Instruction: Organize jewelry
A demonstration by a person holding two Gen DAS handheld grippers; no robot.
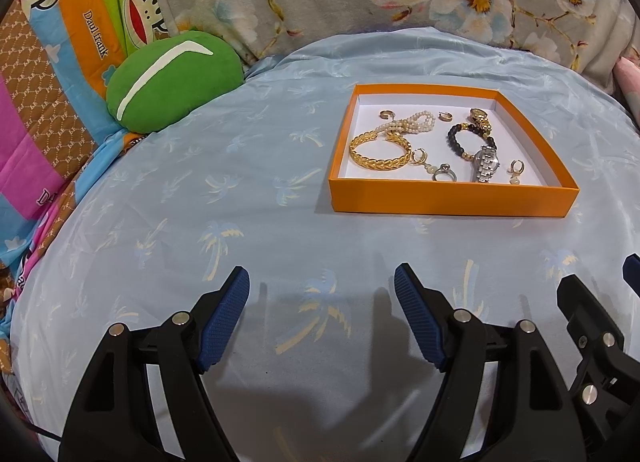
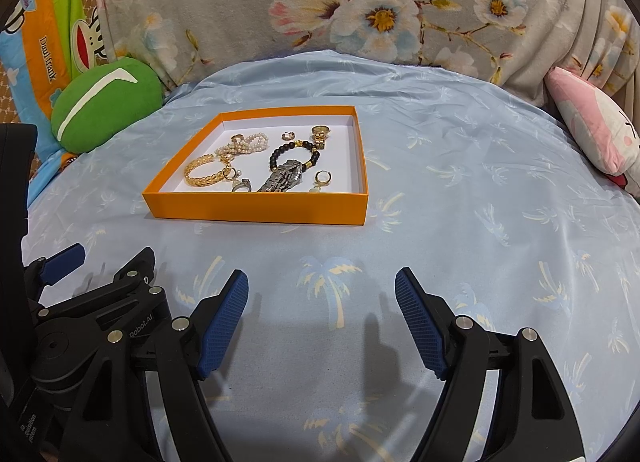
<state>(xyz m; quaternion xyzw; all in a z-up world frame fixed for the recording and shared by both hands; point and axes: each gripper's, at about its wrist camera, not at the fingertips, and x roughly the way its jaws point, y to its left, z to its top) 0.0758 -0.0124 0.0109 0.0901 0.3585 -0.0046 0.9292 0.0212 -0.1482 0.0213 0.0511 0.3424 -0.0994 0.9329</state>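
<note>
On the pale blue palm-print sheet (image 1: 280, 190) sits an orange tray (image 1: 452, 202) holding all the jewelry: a gold braided bangle (image 1: 380, 154), pearl strand (image 1: 412, 122), black bead bracelet (image 1: 468, 134), silver watch (image 1: 486, 164) and gold watch (image 1: 480, 118). Smaller rings and earrings are hard to tell apart. Near the sheet's front, the left gripper (image 1: 322, 318) and right gripper (image 2: 322, 318) hover side by side, jaws spread wide, empty. A green cushion (image 1: 172, 82) is partly cut off.

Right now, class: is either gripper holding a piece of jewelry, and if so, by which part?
Nothing is held. The left gripper and right gripper are both open over the blue sheet; all jewelry lies in the orange box.
</note>
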